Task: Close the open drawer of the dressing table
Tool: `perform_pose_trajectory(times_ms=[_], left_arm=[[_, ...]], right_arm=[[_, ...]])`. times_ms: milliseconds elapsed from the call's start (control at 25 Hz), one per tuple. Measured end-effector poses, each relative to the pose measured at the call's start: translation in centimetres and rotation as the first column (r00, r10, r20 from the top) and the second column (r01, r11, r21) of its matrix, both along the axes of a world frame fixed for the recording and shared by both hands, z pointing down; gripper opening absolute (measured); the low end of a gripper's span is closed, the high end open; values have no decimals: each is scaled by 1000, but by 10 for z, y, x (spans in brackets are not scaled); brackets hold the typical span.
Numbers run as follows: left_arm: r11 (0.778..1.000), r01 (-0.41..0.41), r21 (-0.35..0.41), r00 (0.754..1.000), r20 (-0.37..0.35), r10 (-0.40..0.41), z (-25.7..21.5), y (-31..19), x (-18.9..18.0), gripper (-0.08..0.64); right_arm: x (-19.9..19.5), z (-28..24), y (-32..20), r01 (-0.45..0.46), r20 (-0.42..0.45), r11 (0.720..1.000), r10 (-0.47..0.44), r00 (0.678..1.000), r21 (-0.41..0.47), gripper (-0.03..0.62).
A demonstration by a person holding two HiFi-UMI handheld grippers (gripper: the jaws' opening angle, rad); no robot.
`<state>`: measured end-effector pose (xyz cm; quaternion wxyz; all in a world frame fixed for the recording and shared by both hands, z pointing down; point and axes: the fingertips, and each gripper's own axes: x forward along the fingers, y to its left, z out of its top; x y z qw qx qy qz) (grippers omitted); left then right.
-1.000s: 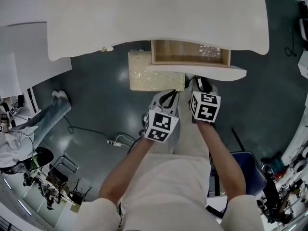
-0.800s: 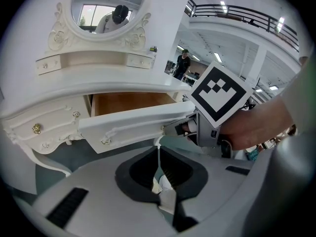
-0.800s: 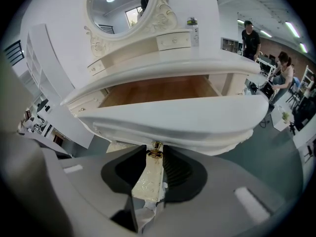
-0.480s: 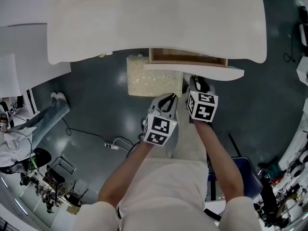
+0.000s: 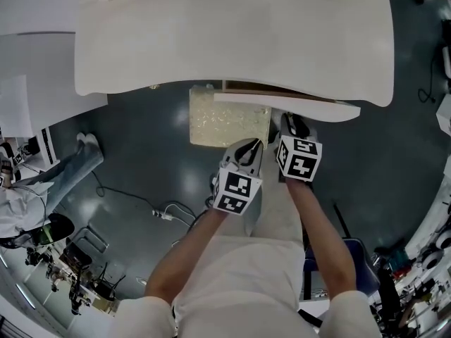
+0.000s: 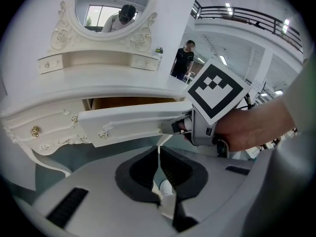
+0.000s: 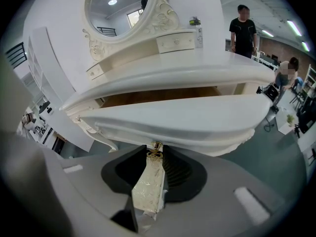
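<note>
Clasping drawer knob [image 7: 155,146], right claw [image 7: 154,149]

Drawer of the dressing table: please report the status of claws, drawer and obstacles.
Left claw shut, empty. Right claw shut on the knob. Drawer nearly closed, narrow gap showing. Stool below, not blocking.

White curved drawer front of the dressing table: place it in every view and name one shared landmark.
Head view: white curved drawer front upper centre.
Left gripper view: centre-left band.
Right gripper view: across the middle, gold knob between the jaws.
Shared landmark: white tabletop overhanging it.
</note>
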<state>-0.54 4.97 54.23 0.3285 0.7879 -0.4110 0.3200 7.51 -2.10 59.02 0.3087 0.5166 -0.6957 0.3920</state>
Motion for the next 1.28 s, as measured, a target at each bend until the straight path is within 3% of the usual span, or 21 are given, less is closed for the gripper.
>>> perform_pose_trajectory(times_ms=[1280], left_arm=[[999,33,-4,999,0,-33,3,-23,-4,23]], right_arm=[[-1,-2,-58,-6,3,999,5,1000,50,100]])
